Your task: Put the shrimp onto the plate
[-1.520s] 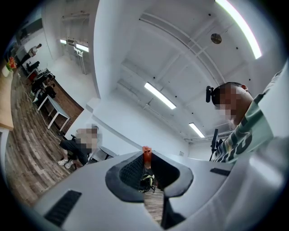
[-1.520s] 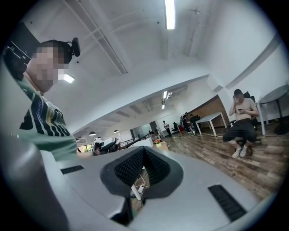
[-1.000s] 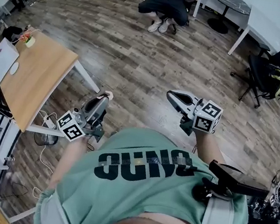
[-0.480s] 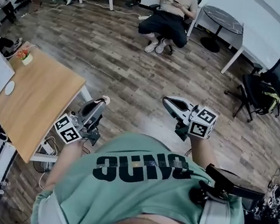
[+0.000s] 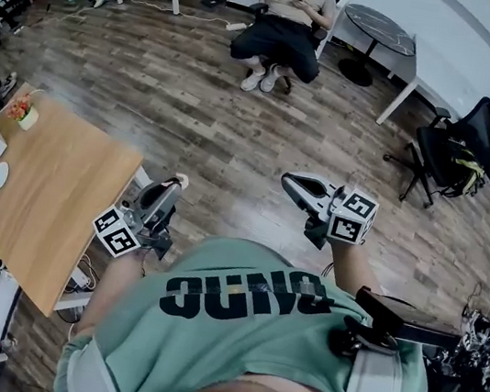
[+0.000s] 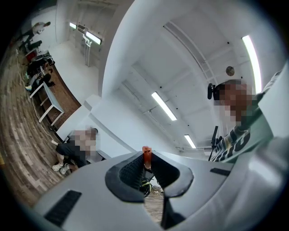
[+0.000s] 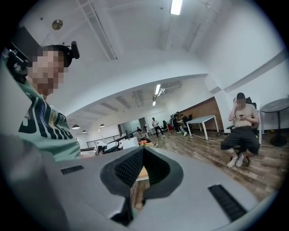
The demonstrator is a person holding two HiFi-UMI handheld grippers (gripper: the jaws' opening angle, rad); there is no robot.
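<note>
Two ribbed black pads (image 6: 131, 173) of the left hand-held gripper (image 6: 147, 159) pinch a small orange-red shrimp (image 6: 146, 152) (near the wooden counter (image 5: 53, 177)) — the right hand-held gripper (image 7: 143, 151) is closed, empty.

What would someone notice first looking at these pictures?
The left gripper pinches a small orange-red piece, likely the shrimp, at its tips. The right gripper is shut and empty, both held over the wood floor, with the wooden table off to the person's left.

A person (image 5: 284, 20) sits far off, and a brown table (image 5: 53, 177) and a black chair (image 5: 462, 148) stand on the wood floor (image 5: 195, 108).
</note>
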